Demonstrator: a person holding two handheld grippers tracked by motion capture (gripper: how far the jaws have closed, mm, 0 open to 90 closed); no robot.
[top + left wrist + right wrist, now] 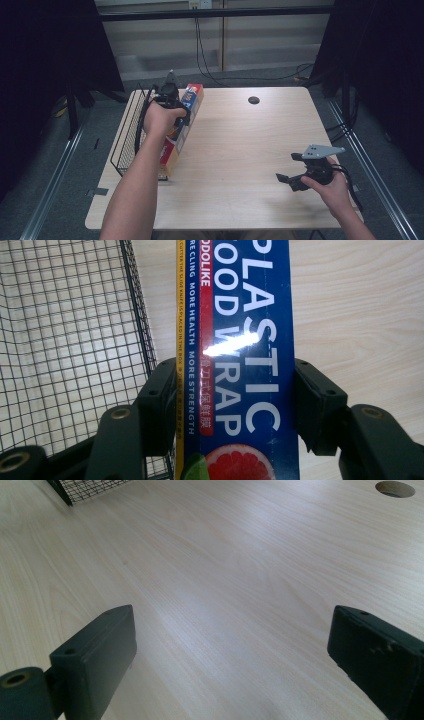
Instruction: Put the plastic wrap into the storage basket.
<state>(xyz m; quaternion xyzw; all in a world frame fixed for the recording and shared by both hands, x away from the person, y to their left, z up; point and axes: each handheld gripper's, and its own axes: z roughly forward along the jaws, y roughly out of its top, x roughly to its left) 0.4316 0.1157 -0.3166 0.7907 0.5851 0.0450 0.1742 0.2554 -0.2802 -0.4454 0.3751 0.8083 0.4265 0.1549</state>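
A long blue, red and yellow box of plastic food wrap [181,131] lies lengthwise on the table beside a black wire basket [131,131]. My left gripper [174,107] is over the box's far half. In the left gripper view its two black jaws press both long sides of the food wrap box [250,365], so the left gripper [235,400] is shut on it. My right gripper [289,168] hovers over the table's near right part, held in a hand, jaws wide apart. In the right gripper view the right gripper [230,645] has bare wood between its jaws.
The wire basket [70,340] stands along the table's left edge, right against the box. A round cable hole [253,100] sits at the far middle of the wooden table [240,150]; the same hole [395,488] appears ahead of the right gripper. Dark curtains flank both sides.
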